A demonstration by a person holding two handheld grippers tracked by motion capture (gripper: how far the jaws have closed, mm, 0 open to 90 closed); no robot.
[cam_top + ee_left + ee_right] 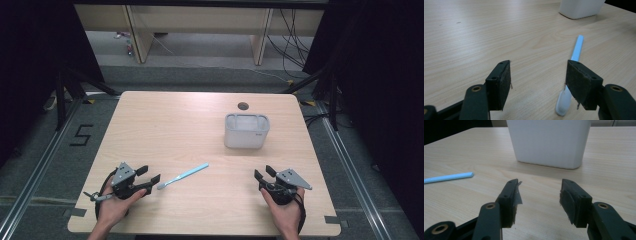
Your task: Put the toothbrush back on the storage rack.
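Since the left gripper's (148,176) fingers (499,85) gape wide and empty, toothbrush (183,175) head just beside one pad, I'd shift sideways to straddle it, then close low on the bench (175,120). Right gripper (264,173) open, empty, facing the white holder (246,131).

Tabletop (165,125) pale wood-grain, smooth matt, toothbrush (183,176) light-blue plastic, slight sheen, container (246,131) white matt plastic, gripper pads (504,82) black, rough, worn
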